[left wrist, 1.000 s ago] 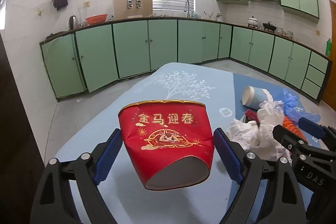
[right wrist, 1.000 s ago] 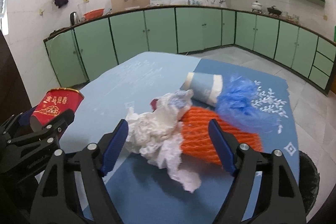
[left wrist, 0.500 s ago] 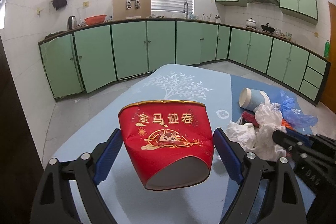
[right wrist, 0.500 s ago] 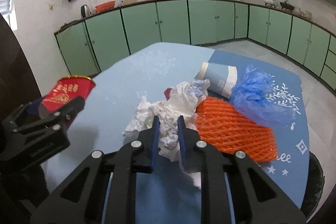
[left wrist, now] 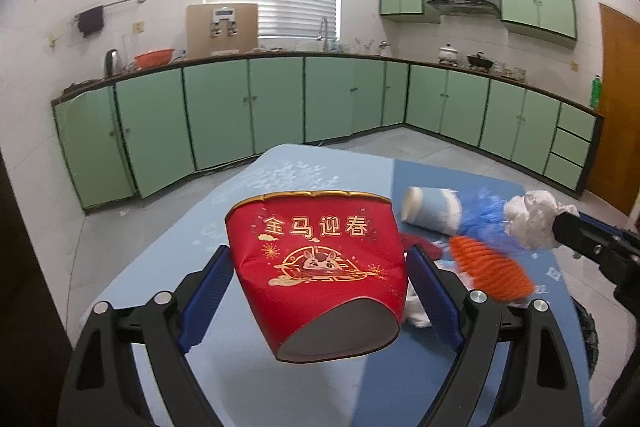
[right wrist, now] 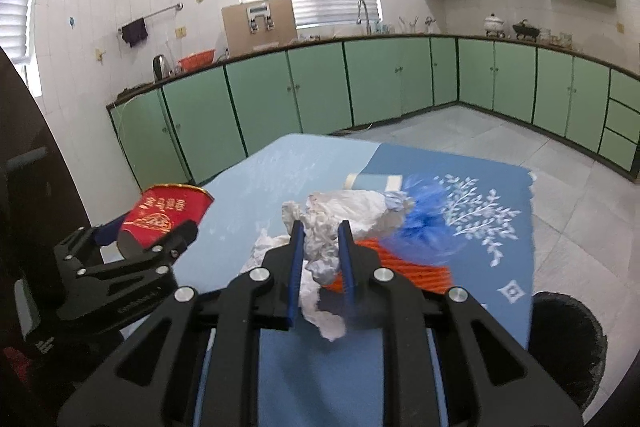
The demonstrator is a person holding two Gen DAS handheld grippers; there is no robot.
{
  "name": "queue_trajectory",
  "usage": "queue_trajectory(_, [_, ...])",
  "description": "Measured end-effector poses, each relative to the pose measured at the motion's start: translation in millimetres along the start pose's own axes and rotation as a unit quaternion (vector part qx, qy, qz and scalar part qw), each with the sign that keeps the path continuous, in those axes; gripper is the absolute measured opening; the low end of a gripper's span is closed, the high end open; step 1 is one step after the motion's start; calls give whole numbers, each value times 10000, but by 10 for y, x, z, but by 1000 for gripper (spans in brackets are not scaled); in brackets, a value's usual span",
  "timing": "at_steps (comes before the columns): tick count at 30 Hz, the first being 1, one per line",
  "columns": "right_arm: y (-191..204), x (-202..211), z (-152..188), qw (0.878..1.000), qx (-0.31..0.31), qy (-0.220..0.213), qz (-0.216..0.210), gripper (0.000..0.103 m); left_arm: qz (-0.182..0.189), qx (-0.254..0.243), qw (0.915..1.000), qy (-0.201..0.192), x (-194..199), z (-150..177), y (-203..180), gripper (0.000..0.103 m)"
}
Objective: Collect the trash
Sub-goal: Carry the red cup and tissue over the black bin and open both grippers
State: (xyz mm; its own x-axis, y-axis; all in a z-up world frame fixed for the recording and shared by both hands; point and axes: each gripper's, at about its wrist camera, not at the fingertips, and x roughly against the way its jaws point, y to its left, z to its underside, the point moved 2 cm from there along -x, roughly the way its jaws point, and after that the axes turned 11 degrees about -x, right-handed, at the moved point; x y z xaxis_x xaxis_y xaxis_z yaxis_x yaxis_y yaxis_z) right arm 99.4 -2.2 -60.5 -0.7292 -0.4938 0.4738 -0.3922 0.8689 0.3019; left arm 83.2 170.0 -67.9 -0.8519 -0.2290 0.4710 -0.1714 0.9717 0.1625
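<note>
The left gripper (left wrist: pixel 320 291) holds a red paper cup with gold lettering (left wrist: pixel 320 267) tilted between its widely spread blue fingers (left wrist: pixel 208 287), rim pointing away, above the pale blue surface (left wrist: pixel 168 267); the right gripper (right wrist: pixel 320 243) has narrow fingers (right wrist: pixel 297 259) clamped on a crumpled white plastic bag (right wrist: pixel 332 223), a tail hanging below them; beyond its fingertips lie an orange foam net (right wrist: pixel 420 271), a crumpled blue bag (right wrist: pixel 424 215) and a pale blue paper cup on its side (right wrist: pixel 376 183); a black bin (right wrist: pixel 568 343) stands to their right.
</note>
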Motion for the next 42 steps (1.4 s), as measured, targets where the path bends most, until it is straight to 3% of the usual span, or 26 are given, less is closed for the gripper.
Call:
queue_trajectory(16, [-793, 681, -96, 9952, -360, -518, 751, 16, 1038, -409, 9934, -251, 109, -285, -997, 86])
queue_trajectory(31, [-1834, 1198, 40, 9798, -765, -775, 1676, 16, 2029, -949, 9734, -481, 142, -533, -2195, 86])
queue_trajectory(42, [-2565, 1335, 187, 9669, -1049, -695, 2219, 16, 2558, -1241, 9577, -455, 49, -497, -3018, 86])
